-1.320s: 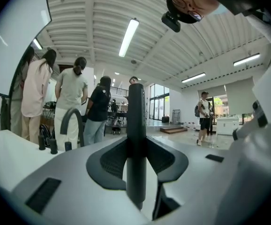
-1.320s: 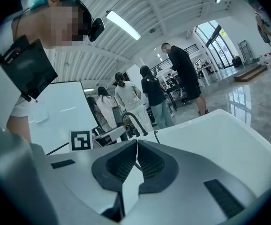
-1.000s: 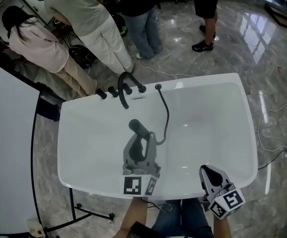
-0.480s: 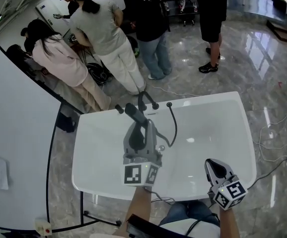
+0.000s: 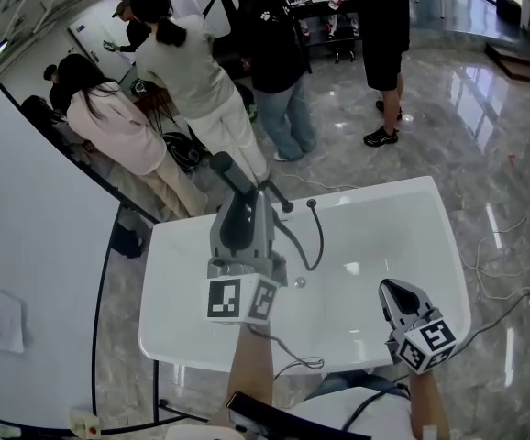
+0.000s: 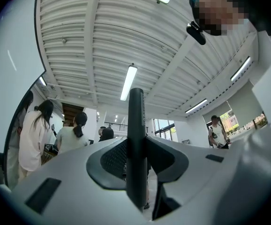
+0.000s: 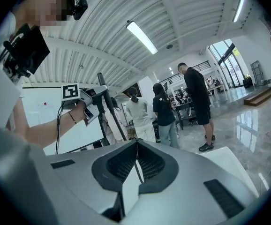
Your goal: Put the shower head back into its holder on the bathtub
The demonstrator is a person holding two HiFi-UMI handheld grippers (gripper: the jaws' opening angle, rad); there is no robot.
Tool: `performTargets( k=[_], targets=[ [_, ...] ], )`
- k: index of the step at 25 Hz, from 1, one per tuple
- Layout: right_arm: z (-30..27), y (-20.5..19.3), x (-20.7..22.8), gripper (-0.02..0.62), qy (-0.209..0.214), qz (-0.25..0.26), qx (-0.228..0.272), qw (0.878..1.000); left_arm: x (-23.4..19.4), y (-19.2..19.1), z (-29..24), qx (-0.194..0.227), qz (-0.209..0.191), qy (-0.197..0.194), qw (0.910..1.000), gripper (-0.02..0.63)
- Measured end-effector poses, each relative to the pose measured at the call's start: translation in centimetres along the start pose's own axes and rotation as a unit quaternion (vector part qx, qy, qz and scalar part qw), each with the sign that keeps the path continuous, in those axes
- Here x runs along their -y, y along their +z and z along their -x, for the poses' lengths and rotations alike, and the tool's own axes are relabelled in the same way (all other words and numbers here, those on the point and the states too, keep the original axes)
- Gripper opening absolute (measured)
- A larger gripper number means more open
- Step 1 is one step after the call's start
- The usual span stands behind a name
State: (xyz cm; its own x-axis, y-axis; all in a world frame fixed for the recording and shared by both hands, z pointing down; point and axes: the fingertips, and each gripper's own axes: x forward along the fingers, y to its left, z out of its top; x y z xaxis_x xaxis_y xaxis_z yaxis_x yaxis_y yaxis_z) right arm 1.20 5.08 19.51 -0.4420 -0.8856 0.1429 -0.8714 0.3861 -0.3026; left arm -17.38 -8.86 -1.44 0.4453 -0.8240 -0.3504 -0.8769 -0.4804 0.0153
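Shower head: our shower head (image 5: 227, 171) is slim, dark and stick-shaped with a rounded tip. In the left gripper view it (image 6: 136, 121) stands as a straight black bar up the centre of the frame.
Where it is: at the centre of the head view, raised clear of the white bathtub (image 5: 412, 211). Its tip leans to the upper left, across the people (image 5: 192, 76) standing beyond the tub.
Hose: a dark hose (image 5: 318, 238) curves from beside the left gripper (image 5: 243, 211) to a fitting (image 5: 312, 204) on the tub's far rim.
Left gripper: clamped on the shower head's handle, one pad on each side.
Right gripper: the right gripper (image 5: 394, 293) sits at lower right, over the tub's near rim, with its jaws pressed together on nothing.
Change: a second ago we had the shower head low over the basin. Now it stands higher in the frame, past the far rim. The right gripper keeps to its lower-right corner.
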Motion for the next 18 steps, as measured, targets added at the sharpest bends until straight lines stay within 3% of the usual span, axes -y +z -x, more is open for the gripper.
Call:
performTargets(
  k=[18],
  targets=[
    [0.4,1.6,0.4,0.008,-0.015,0.000,0.024,1.000,-2.0,9.1,-3.1,0.079,-0.020,0.009,0.9966,0.123]
  ],
)
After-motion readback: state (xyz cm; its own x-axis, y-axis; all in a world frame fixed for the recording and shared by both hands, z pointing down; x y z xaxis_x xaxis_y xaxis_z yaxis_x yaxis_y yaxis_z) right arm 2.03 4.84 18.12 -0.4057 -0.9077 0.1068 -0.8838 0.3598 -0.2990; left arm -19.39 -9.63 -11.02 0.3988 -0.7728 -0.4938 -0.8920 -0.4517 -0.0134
